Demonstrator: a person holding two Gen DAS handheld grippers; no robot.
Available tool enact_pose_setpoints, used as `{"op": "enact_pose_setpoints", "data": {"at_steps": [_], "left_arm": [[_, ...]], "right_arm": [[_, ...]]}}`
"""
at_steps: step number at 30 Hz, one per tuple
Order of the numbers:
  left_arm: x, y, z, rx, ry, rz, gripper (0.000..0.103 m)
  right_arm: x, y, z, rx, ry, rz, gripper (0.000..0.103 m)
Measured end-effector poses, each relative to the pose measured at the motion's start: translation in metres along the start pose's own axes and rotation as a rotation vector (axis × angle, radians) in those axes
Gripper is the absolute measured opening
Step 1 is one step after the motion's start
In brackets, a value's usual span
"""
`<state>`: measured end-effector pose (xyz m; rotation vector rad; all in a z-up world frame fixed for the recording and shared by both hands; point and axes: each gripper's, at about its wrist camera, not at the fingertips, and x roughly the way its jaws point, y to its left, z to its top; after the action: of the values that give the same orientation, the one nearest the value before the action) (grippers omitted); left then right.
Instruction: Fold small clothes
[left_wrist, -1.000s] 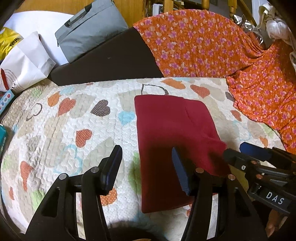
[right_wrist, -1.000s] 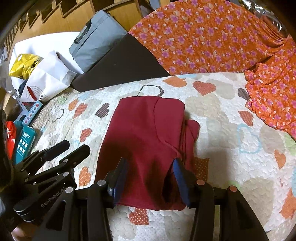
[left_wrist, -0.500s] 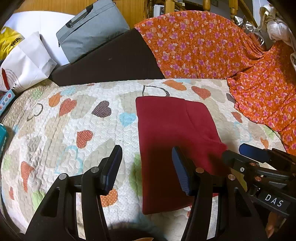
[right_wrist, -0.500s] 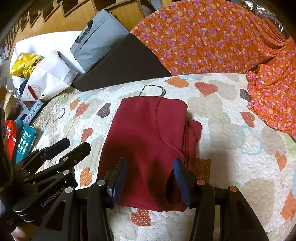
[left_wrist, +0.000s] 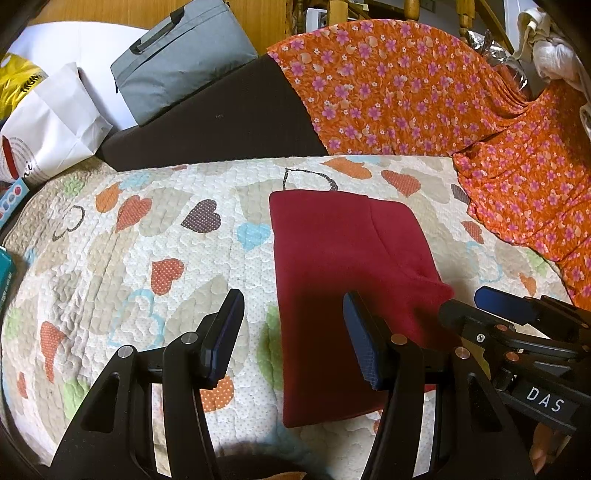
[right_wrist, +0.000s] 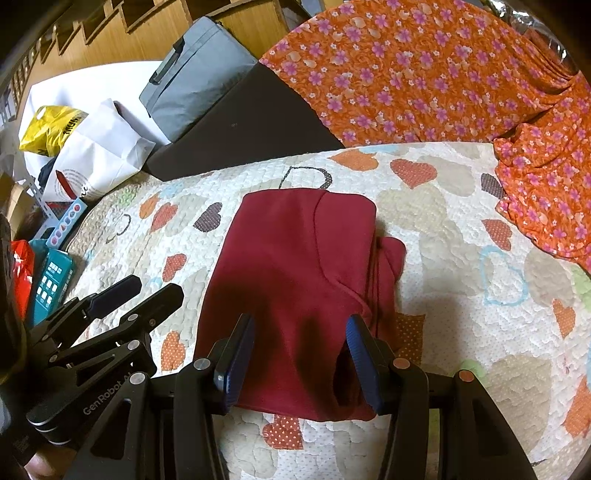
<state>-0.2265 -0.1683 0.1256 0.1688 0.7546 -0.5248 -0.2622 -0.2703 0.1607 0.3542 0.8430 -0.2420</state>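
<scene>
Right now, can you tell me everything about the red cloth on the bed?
The red cloth is dark red, soft and fleecy-looking, folded into a flat, tidy rectangle. A curved seam runs across its top layer, and more layers peek out along its right edge. It lies on the heart quilt, near the middle. Both hand-held grippers are open and hold nothing: the left gripper is at its left edge, the right gripper over its near end.

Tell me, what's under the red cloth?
The folded red cloth lies on the heart-patterned quilt, which shows all around it. Whatever the cloth's layers cover can't be seen.
</scene>
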Motion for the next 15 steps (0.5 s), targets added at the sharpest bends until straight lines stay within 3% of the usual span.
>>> {"op": "enact_pose_setpoints", "data": {"at_steps": [15], "left_arm": [[0.0036, -0.0041, -0.0011, 0.002, 0.001, -0.003, 0.056]], "right_arm": [[0.0021, 0.0019, -0.0022, 0.009, 0.011, 0.01, 0.05]]}}
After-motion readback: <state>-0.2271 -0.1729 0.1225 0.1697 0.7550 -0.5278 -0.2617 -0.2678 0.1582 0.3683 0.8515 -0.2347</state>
